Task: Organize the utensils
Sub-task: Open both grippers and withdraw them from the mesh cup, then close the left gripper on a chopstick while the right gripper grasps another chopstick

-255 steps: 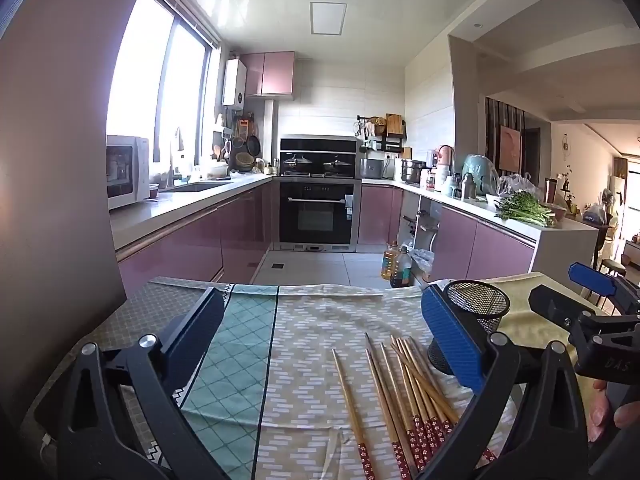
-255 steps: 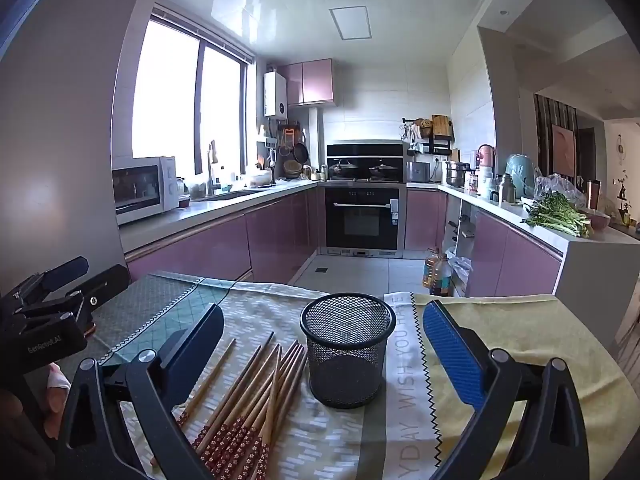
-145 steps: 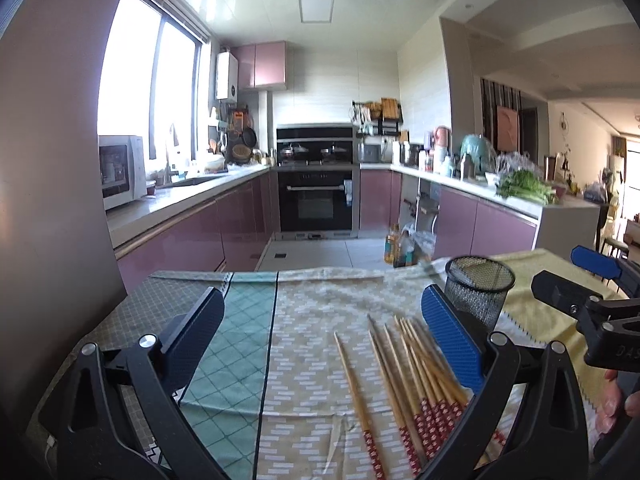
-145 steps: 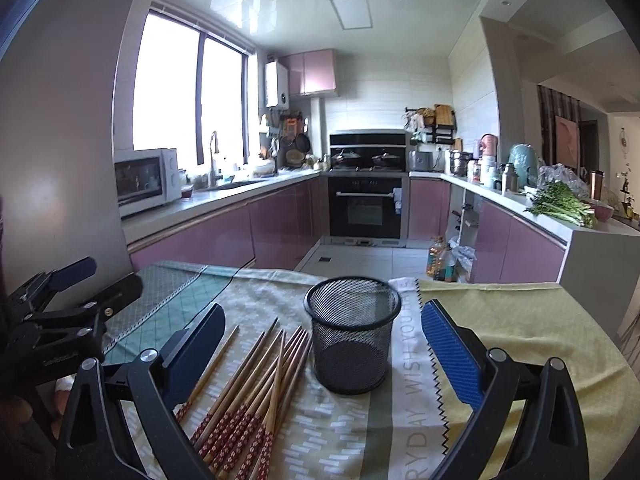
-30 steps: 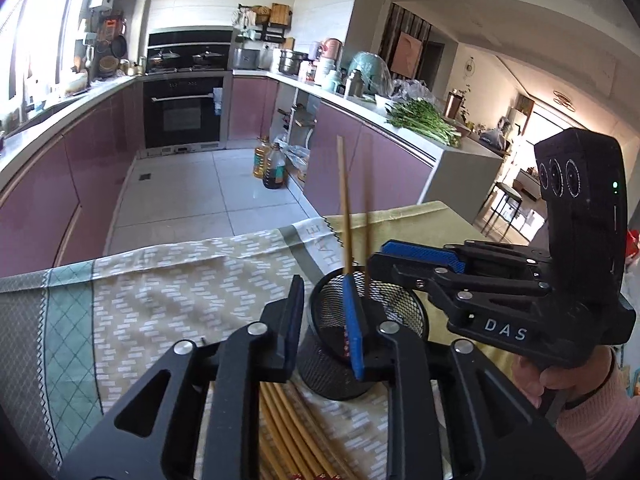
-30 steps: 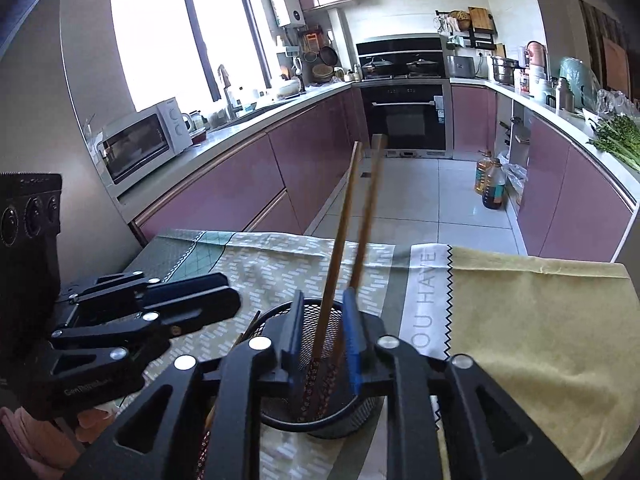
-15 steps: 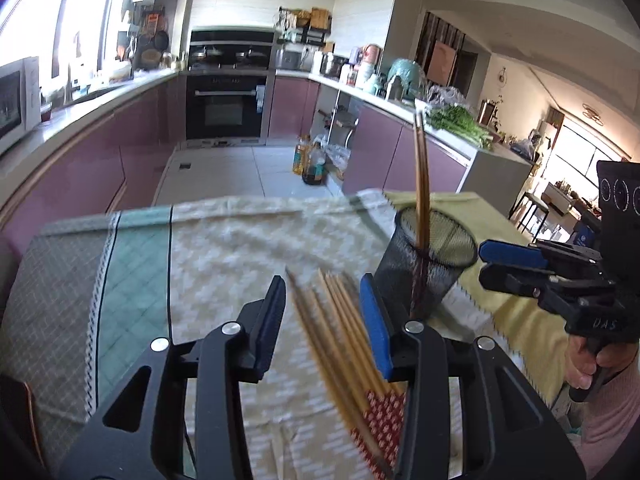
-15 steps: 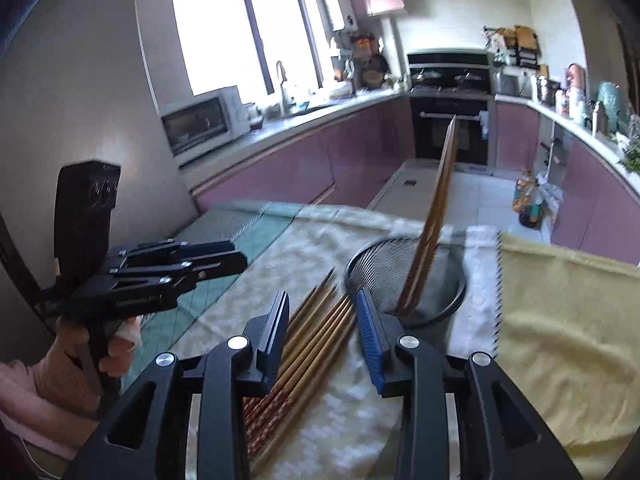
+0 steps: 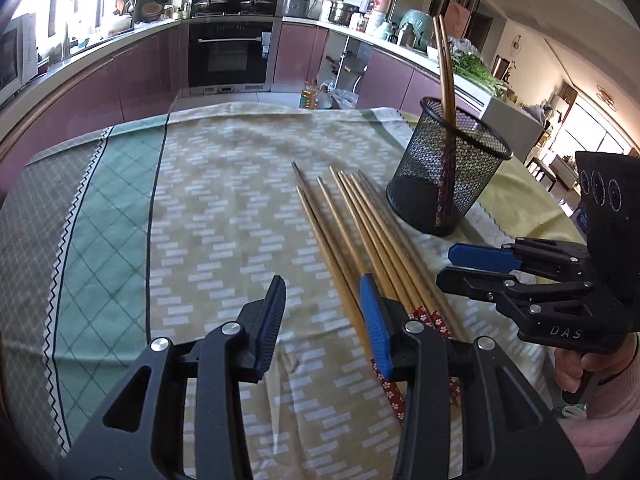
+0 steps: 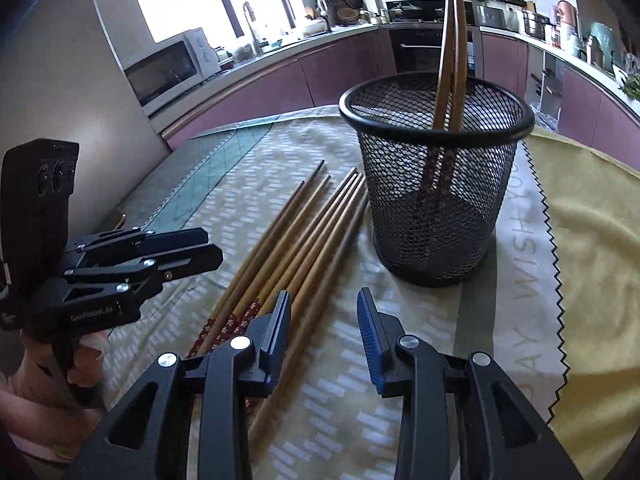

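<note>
Chopsticks (image 10: pixel 450 80) you held a second ago now stand in the mesh cup (image 10: pixel 436 200); your left gripper (image 9: pixel 322 320) and right gripper (image 10: pixel 324 320), jaws parted and empty, hover over the remaining pile (image 9: pixel 360 232).

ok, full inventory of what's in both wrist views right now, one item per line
mesh cup: 1, black, upright on the tablecloth, right of the loose chopsticks
chopsticks in cup: 2, brown wood, standing in the mesh cup, leaning on its rim
loose chopsticks: about seven, exact count unclear, wood with red patterned ends, lying side by side on the cloth
tablecloth: 1, beige patterned with a green panel and a yellow section, covers the table
microwave: 1, white, on the counter by the window
oven: 1, black, built in at the far wall
greens: 1 bunch, green, on the counter to the right
left gripper: black with blue pads, open, empty, over the cloth
right gripper: same build, open, empty, over the chopstick ends
</note>
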The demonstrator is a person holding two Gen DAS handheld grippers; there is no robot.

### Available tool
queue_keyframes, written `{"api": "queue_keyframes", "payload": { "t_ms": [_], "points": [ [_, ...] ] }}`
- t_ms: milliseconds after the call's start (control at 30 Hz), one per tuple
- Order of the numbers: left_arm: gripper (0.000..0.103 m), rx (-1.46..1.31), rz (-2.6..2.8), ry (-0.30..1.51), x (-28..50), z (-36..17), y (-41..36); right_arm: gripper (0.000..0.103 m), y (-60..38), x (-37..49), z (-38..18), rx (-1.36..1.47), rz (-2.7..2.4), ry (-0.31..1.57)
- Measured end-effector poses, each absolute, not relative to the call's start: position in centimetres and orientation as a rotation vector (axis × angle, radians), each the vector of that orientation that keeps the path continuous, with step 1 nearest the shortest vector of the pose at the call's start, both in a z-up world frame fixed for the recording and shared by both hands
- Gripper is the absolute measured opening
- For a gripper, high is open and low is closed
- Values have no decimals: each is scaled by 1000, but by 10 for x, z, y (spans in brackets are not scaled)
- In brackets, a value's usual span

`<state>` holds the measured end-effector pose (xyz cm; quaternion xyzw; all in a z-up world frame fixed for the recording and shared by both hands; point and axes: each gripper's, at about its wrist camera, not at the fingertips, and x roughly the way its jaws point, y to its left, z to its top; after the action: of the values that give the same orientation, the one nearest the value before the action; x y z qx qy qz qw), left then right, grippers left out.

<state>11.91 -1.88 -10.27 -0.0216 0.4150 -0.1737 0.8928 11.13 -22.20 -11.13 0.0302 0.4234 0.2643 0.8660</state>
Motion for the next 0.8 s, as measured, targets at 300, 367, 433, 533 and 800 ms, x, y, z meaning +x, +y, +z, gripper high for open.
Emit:
{"api": "queue_keyframes", "payload": {
  "t_ms": [300, 367, 433, 533, 800],
  "points": [
    [37, -16, -356, 903, 126, -114, -31, 32, -215, 115, -118, 40, 518, 893],
    [37, -12, -354, 902, 128, -114, -33, 32, -213, 115, -117, 26, 514, 890],
    [36, -9, -351, 902, 128, -115, -33, 32, -211, 115, -117, 18, 511, 888],
    [35, -1, -342, 903, 130, -115, -33, 32, -207, 117, -117, 7, 502, 887],
    [31, 28, -332, 912, 131, -117, -35, 24, -205, 117, -116, -7, 497, 891]
  ]
}}
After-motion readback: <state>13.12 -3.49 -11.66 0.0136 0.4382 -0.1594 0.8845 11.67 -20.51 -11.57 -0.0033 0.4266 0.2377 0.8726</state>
